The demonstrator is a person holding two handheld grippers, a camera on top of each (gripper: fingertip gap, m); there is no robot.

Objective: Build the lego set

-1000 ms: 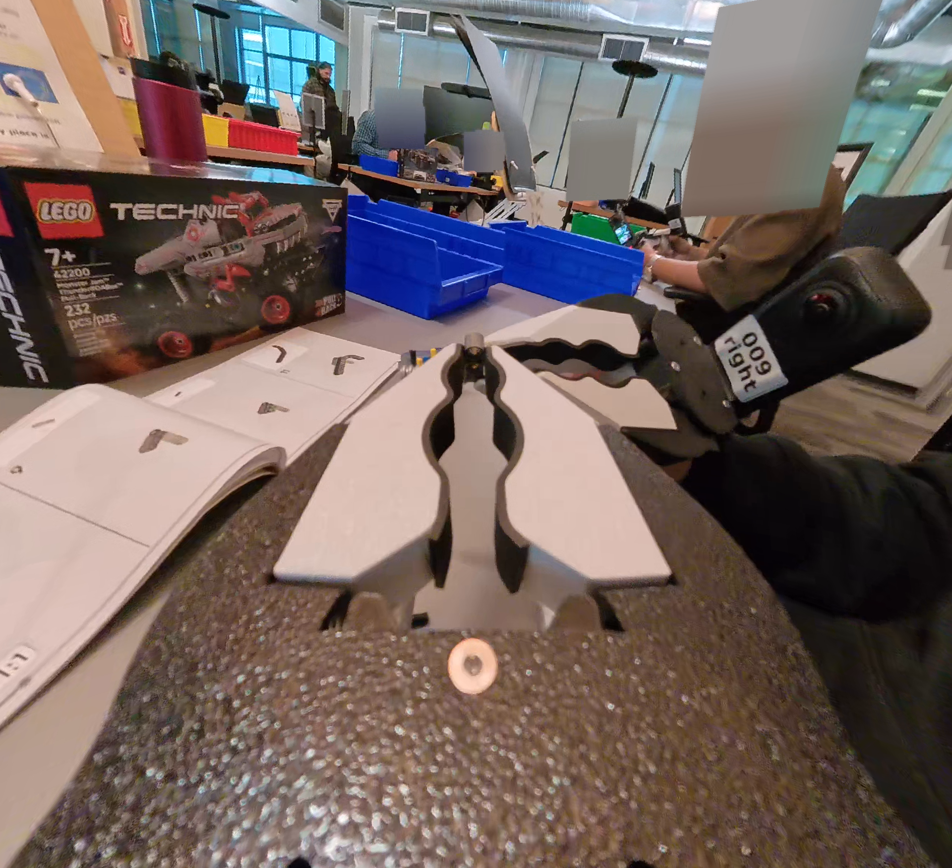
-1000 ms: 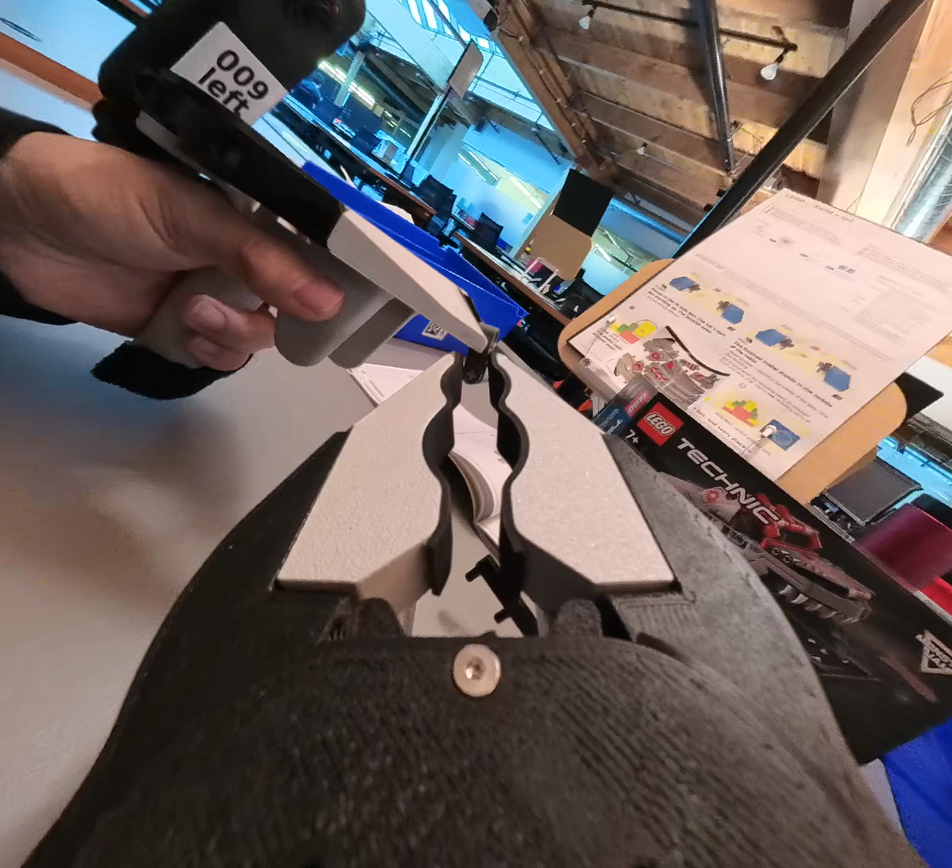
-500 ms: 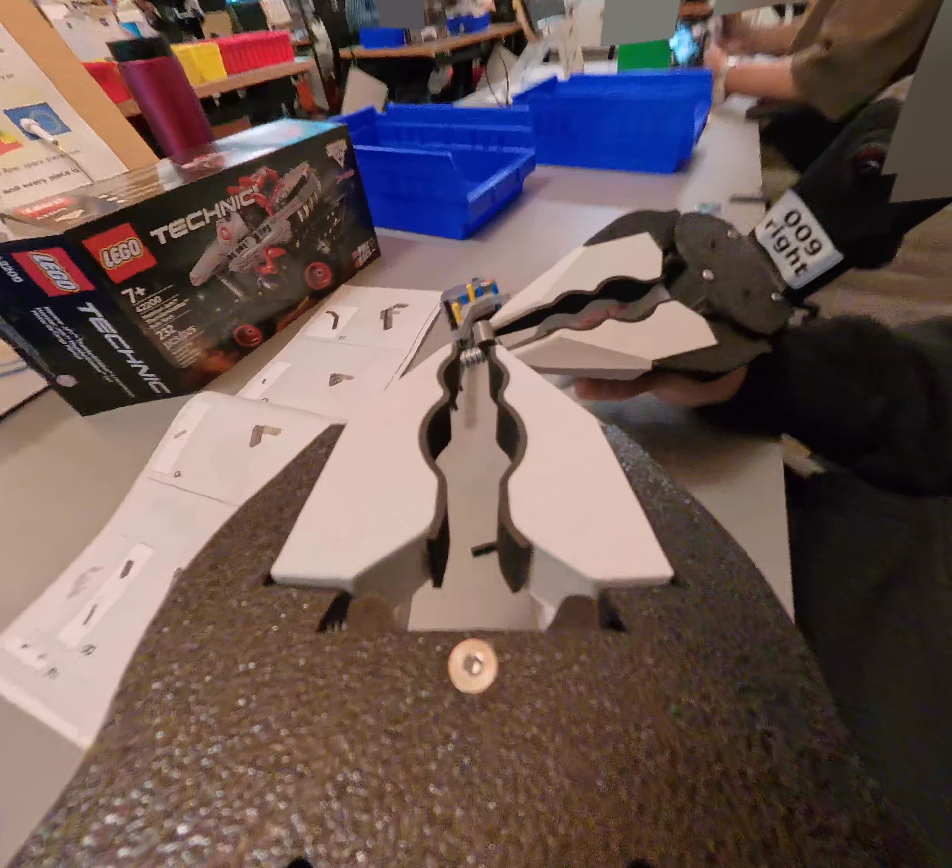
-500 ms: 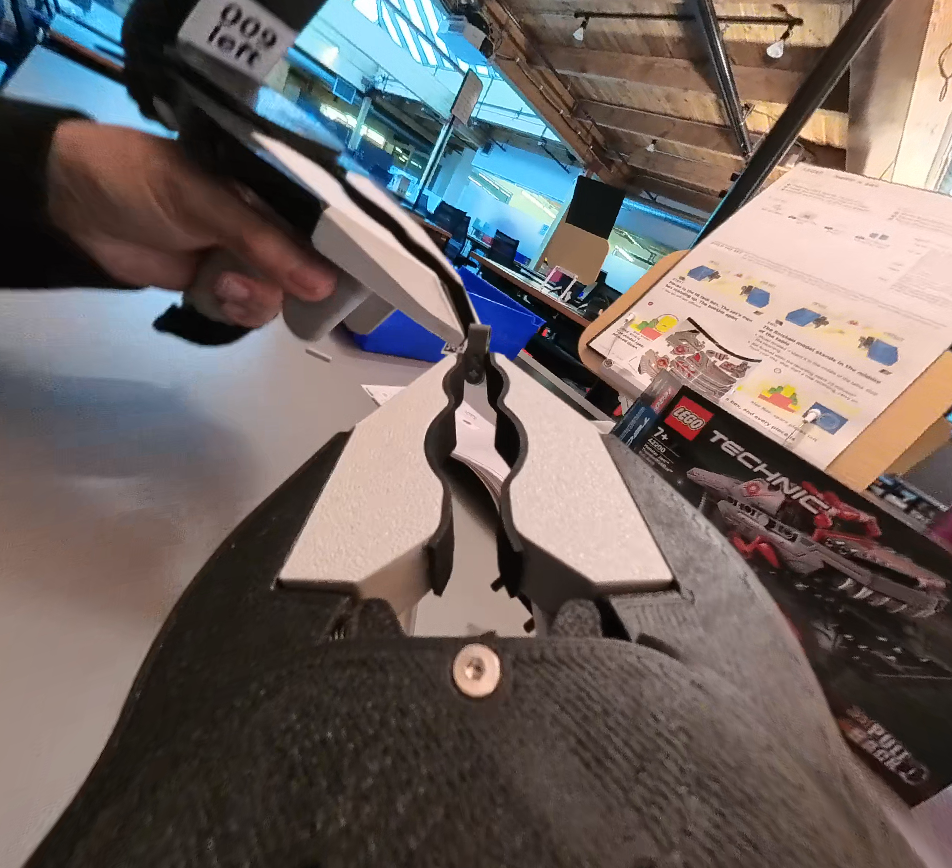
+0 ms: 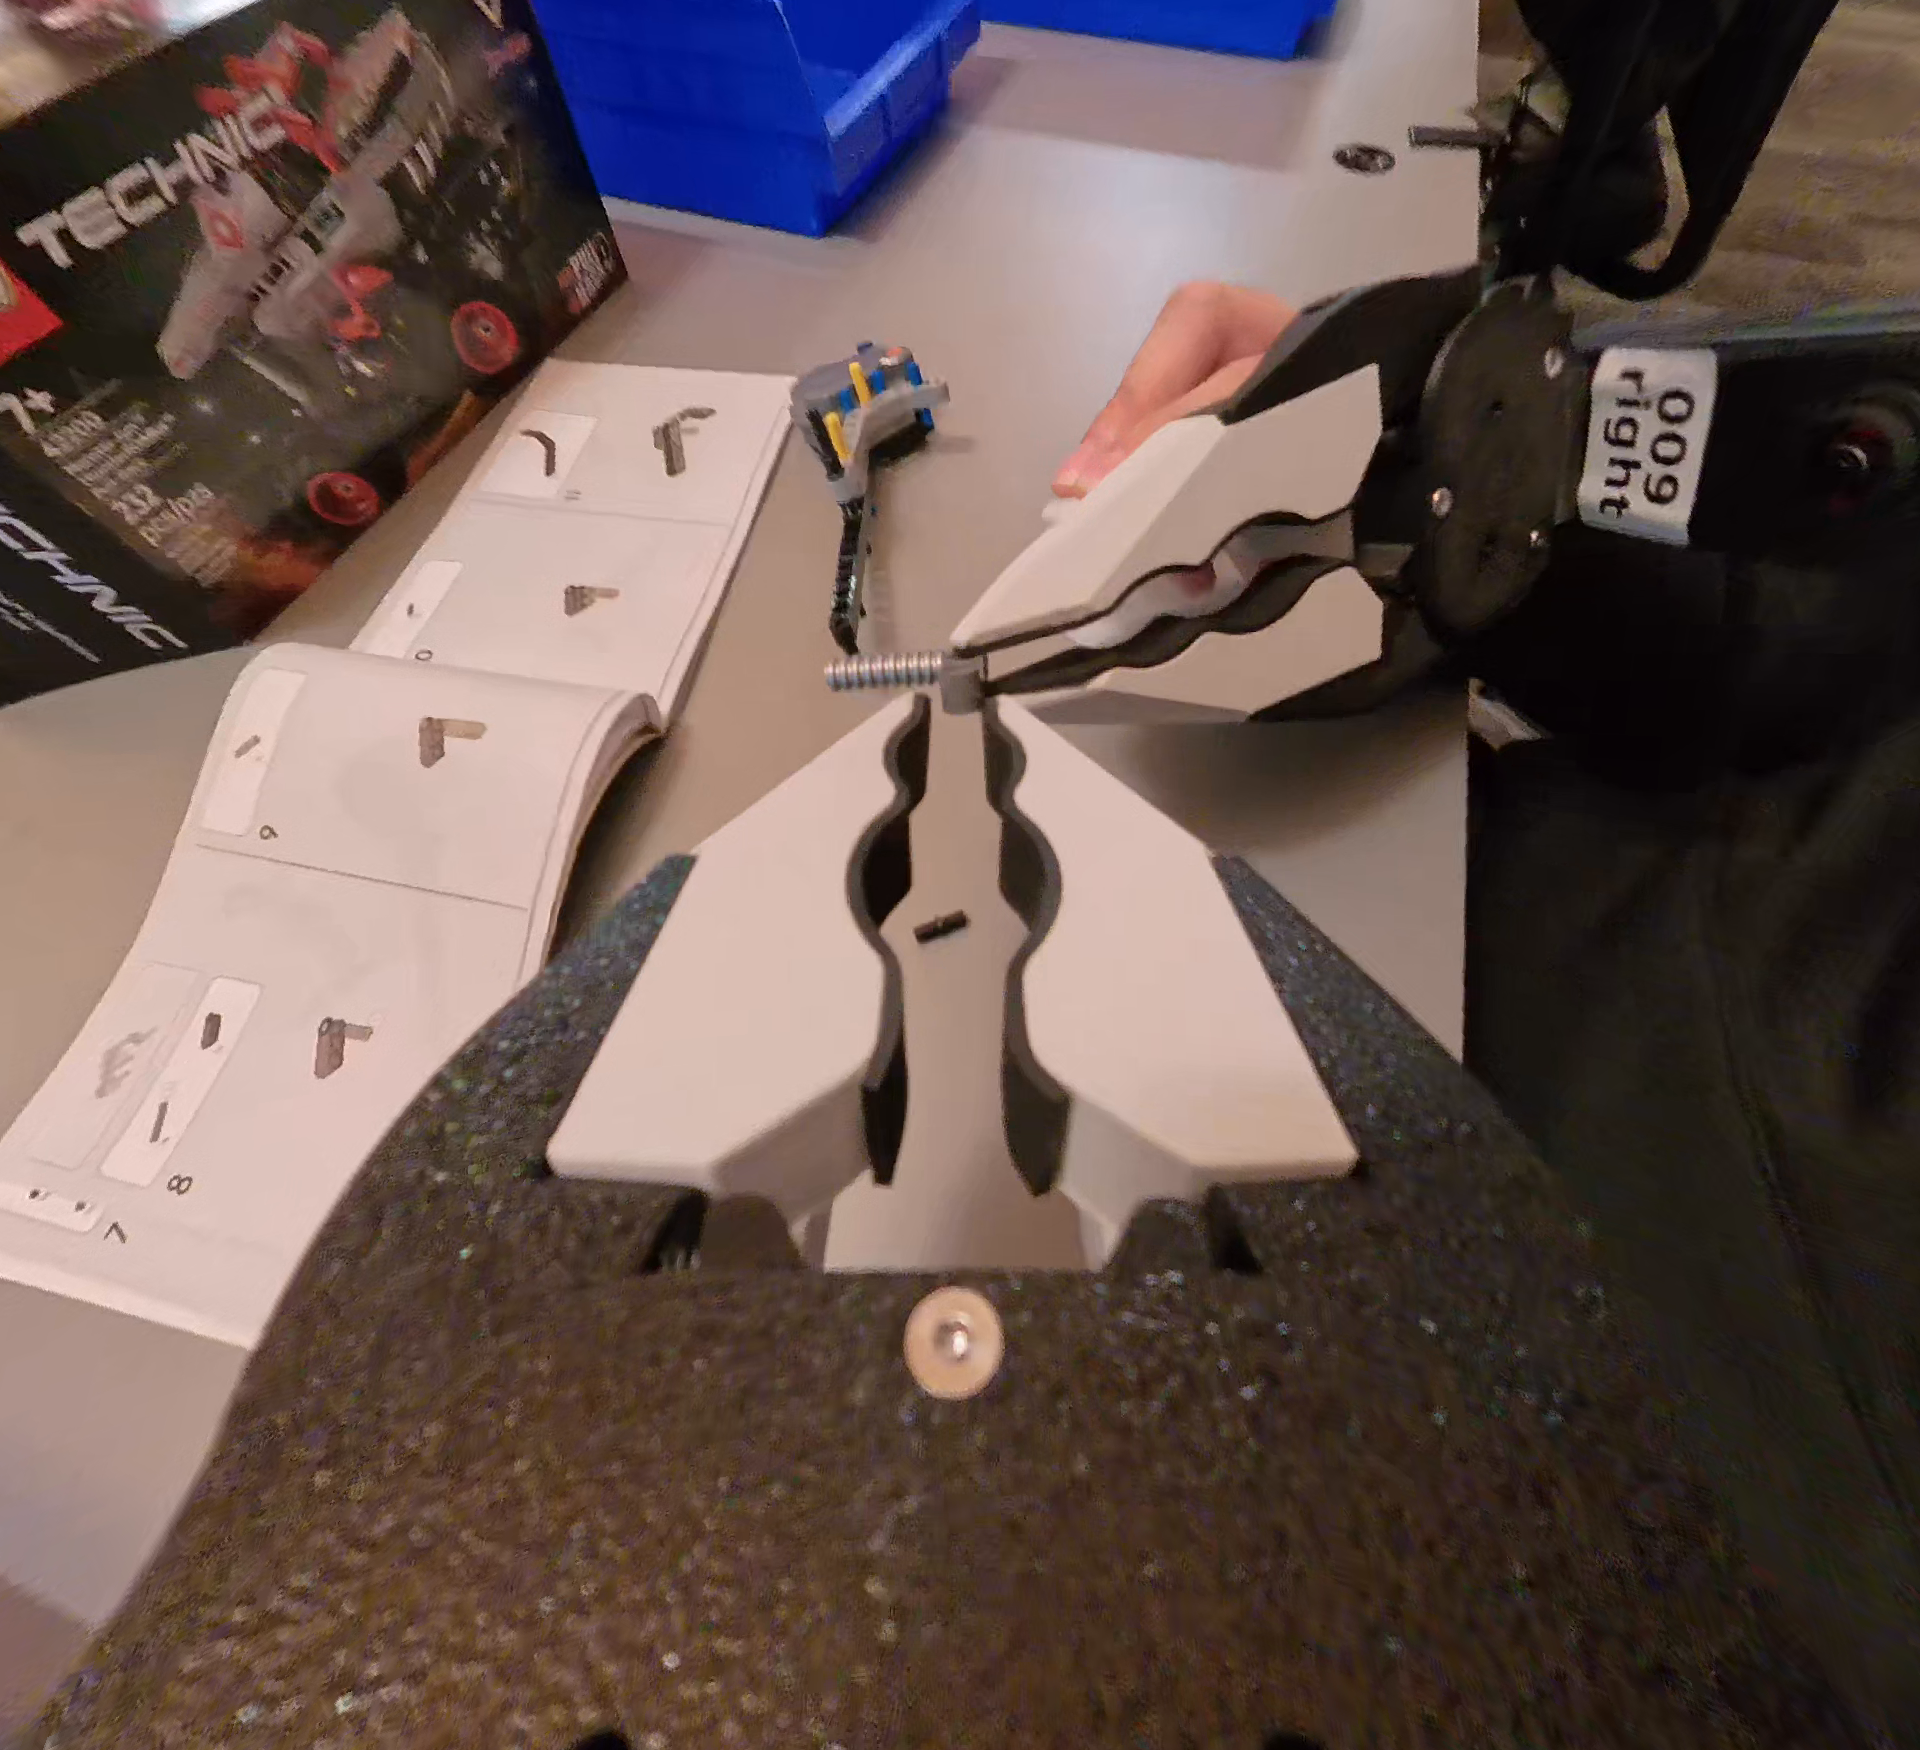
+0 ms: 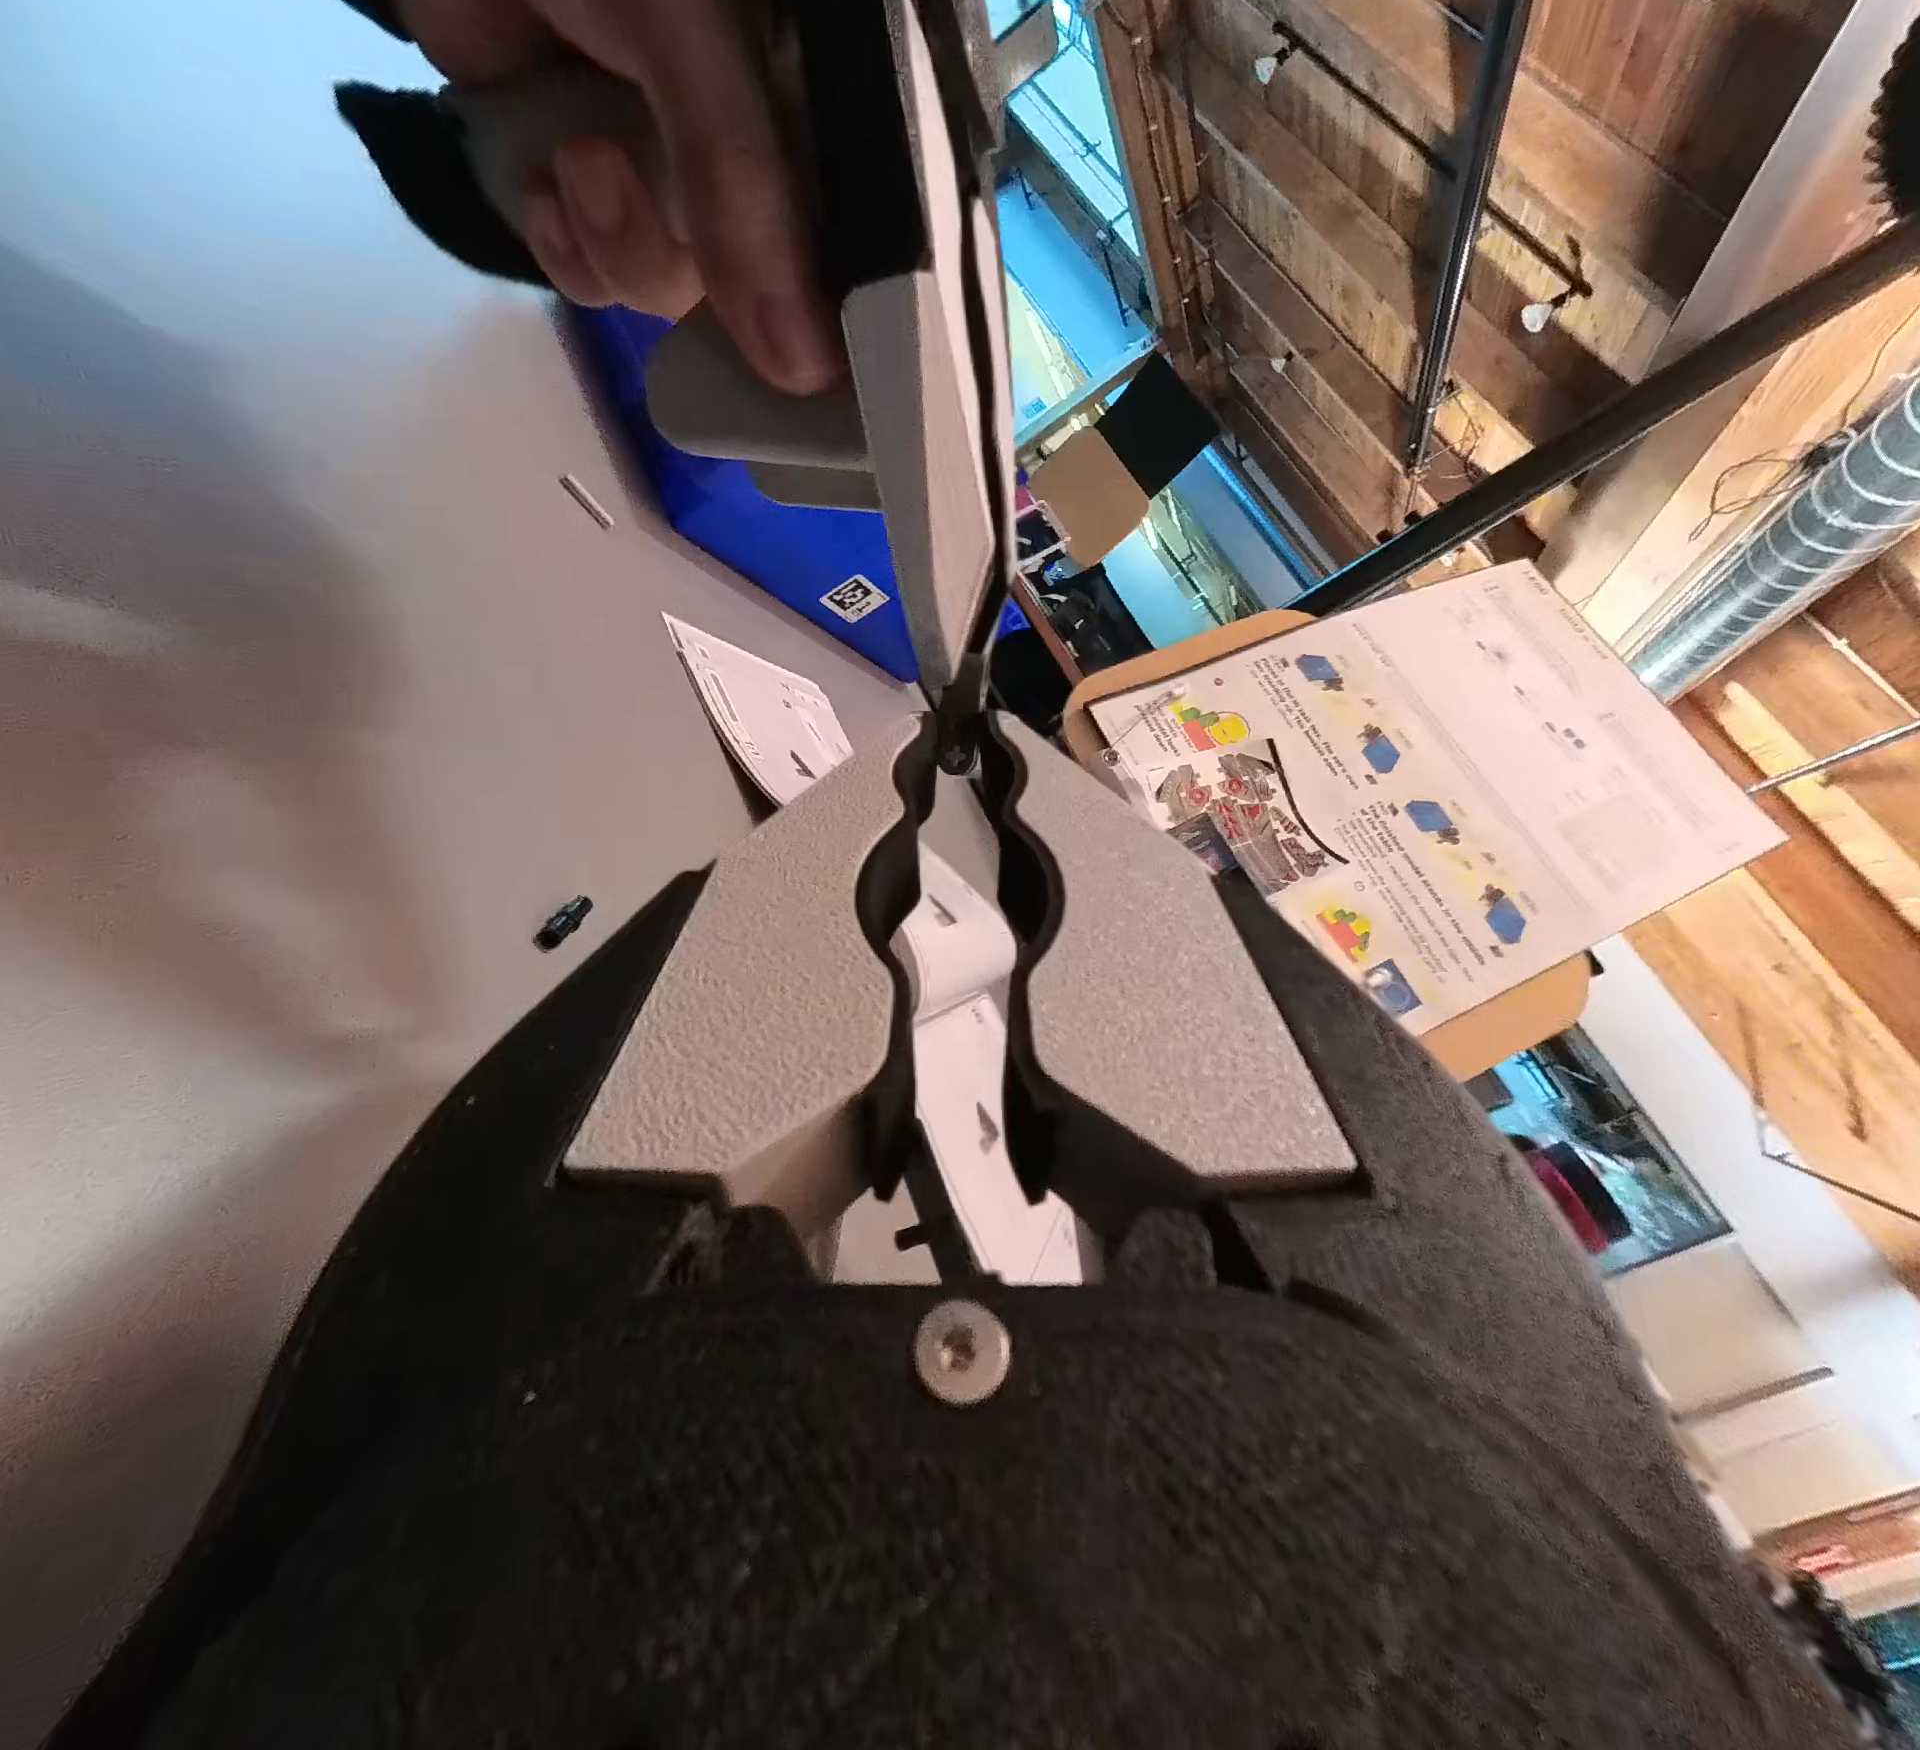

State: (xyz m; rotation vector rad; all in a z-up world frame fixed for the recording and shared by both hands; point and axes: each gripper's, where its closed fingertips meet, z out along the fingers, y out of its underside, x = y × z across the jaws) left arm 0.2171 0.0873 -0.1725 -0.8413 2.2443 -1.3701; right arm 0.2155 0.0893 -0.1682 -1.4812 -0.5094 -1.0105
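A small grey spring piece (image 5: 883,670) is held above the table where both grippers meet. My left gripper (image 5: 951,713) is shut on its grey end cap from below. My right gripper (image 5: 966,656) comes in from the right and is shut on the same end, with the coil sticking out to the left. In the right wrist view my right gripper (image 6: 958,739) pinches the piece's dark end (image 6: 956,757), and the left gripper (image 6: 961,698) reaches down to it from above. A partly built grey model (image 5: 868,422) with blue and yellow pins lies on the table behind.
An open instruction booklet (image 5: 416,765) lies at left, with the set's box (image 5: 260,194) behind it and blue bins (image 5: 748,59) farther back. A small black pin (image 5: 940,923) lies on the grey table (image 5: 1195,142). A board with a printed sheet (image 6: 1455,786) stands at right. The grippers are tip to tip, or close to it. From either gripper's tips it is about 10 cm to the small black pin (image 5: 940,923).
Both grippers have turned while staying on the spring piece. The left view has tipped down toward the table. The right gripper has rolled, so the left gripper now enters its view from above.
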